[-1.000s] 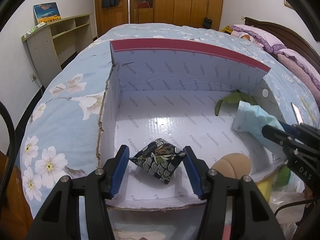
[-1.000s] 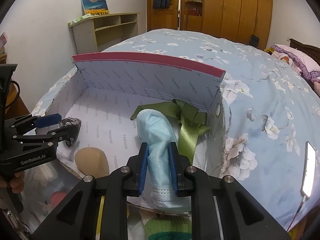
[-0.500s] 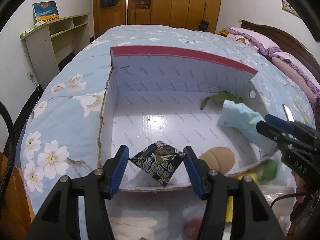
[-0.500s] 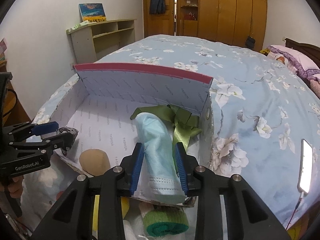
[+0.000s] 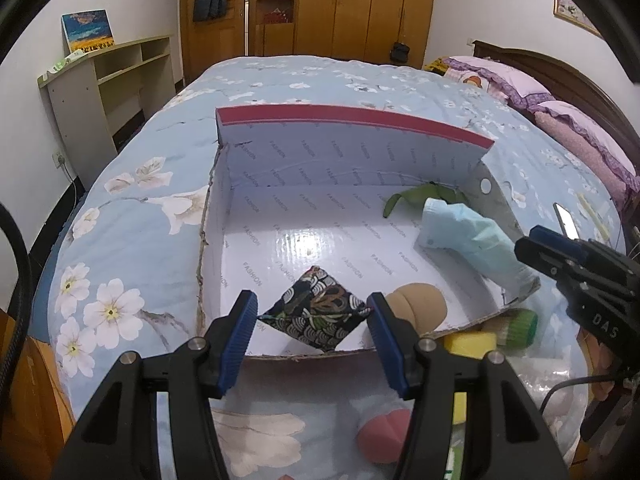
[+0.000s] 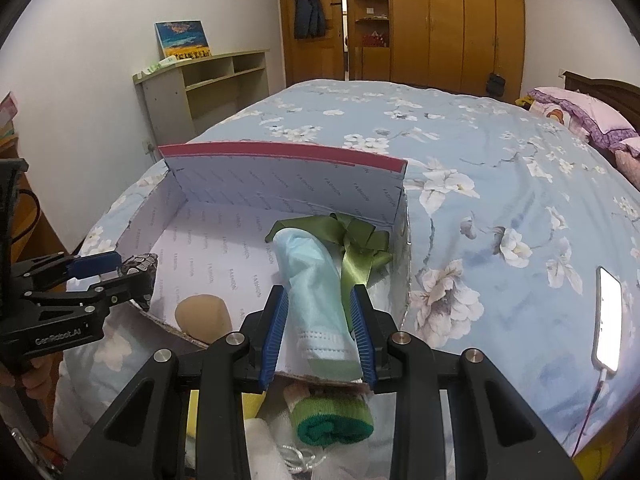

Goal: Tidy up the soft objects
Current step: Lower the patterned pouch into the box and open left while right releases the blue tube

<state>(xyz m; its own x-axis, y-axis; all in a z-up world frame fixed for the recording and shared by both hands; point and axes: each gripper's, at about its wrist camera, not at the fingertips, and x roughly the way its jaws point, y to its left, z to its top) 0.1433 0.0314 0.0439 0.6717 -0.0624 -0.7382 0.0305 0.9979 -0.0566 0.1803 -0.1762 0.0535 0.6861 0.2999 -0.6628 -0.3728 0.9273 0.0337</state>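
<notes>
My left gripper (image 5: 312,336) stands spread, its blue pads (image 5: 240,334) flanking the patterned pouch (image 5: 316,314) without pressing it; the pouch lies on the floor of the box (image 5: 352,128), at its near edge. My right gripper (image 6: 318,334) is likewise parted, and the blue mask (image 6: 316,280) lies loose between its pads (image 6: 364,332), draped over the box's near right edge, with its far end reaching toward the right rear corner. A green ribbon (image 6: 352,240) is bunched in that right rear corner, touching the mask. A tan puff (image 5: 420,306) rests on the box floor just right of the pouch. Outside the box, below its near edge, lie a green sock roll (image 6: 334,420), a yellow sponge (image 5: 470,344) and a pink puff (image 5: 384,436). The box sits on a floral bedspread (image 6: 500,184); a lit phone (image 6: 608,316) lies on the bedspread well to the right of the box.
</notes>
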